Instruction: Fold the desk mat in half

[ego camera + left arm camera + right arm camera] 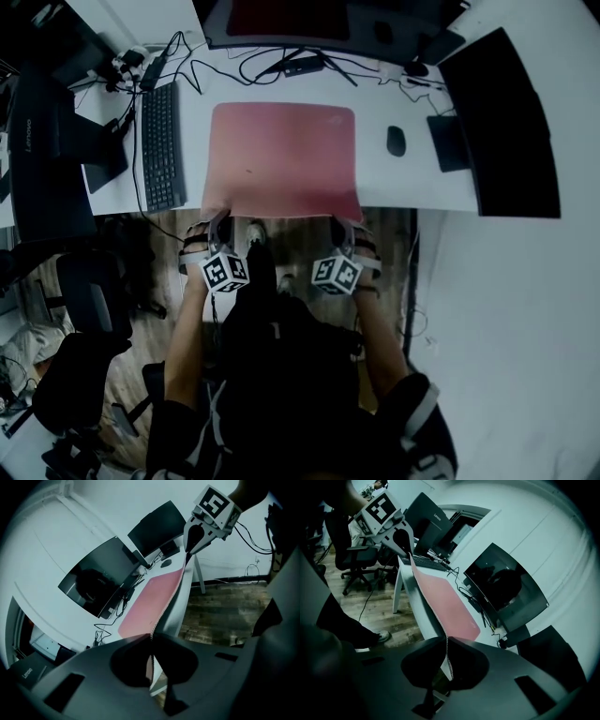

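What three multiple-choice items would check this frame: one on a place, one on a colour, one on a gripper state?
1. In the head view, where does the keyboard lie relative to the desk mat?
A. On top of it
B. To its left
C. To its right

2. What colour is the desk mat?
A. Pinkish red
B. Green
C. Blue

3. How do the left gripper and right gripper stand?
A. Both open above the mat
B. Both shut on the mat's near edge
C. Only the left one grips it

Answers:
1 B: the keyboard sits on the bare white surface left of the mat.
2 A: all three views show it pinkish red.
3 B: each gripper view shows the mat's edge pinched.
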Demonstrator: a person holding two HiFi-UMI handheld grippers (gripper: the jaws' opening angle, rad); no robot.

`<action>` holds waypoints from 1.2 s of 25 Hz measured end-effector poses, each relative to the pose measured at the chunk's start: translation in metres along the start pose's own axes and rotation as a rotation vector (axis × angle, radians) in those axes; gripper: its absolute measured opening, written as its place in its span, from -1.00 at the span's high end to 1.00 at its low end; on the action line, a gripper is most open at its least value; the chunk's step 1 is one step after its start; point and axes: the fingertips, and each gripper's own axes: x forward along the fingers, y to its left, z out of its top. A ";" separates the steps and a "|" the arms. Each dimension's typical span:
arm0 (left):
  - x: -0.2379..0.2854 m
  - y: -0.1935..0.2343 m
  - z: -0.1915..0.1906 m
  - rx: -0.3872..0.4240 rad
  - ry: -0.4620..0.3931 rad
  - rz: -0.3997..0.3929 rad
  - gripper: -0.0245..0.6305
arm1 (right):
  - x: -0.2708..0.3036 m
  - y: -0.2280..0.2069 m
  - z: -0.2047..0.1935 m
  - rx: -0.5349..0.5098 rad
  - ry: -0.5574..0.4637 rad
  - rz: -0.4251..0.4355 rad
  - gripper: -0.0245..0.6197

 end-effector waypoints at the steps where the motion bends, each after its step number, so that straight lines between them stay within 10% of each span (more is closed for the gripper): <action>1: -0.001 0.004 0.002 -0.006 -0.003 -0.013 0.86 | 0.000 -0.003 0.003 0.011 0.003 0.004 0.87; 15: -0.001 0.084 0.037 -0.171 -0.045 -0.134 0.86 | 0.001 -0.079 0.050 0.064 0.072 -0.022 0.87; 30: 0.016 0.141 0.056 -0.165 -0.120 -0.182 0.86 | 0.024 -0.144 0.096 0.148 0.102 -0.086 0.87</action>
